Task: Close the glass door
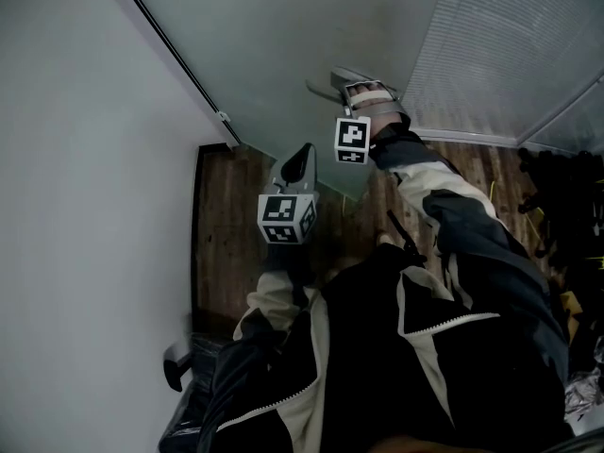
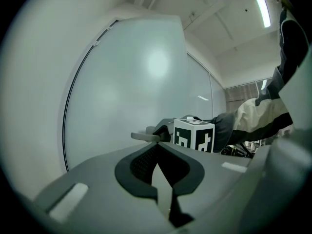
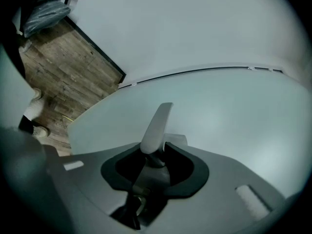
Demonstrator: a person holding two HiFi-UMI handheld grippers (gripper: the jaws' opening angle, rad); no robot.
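Note:
The frosted glass door fills the upper head view, and its grey lever handle juts out from it. My right gripper is shut on that handle; in the right gripper view the handle rises from between the jaws against the glass. My left gripper hangs lower and nearer to me, apart from the door, its jaws shut on nothing. The left gripper view faces the glass, with the handle and the right gripper's marker cube beyond it.
A white wall runs down the left, and the door's black edge strip lies along it. Dark wooden floor lies below. A blind-covered glass panel stands at the right, with dark clutter on the floor beside it.

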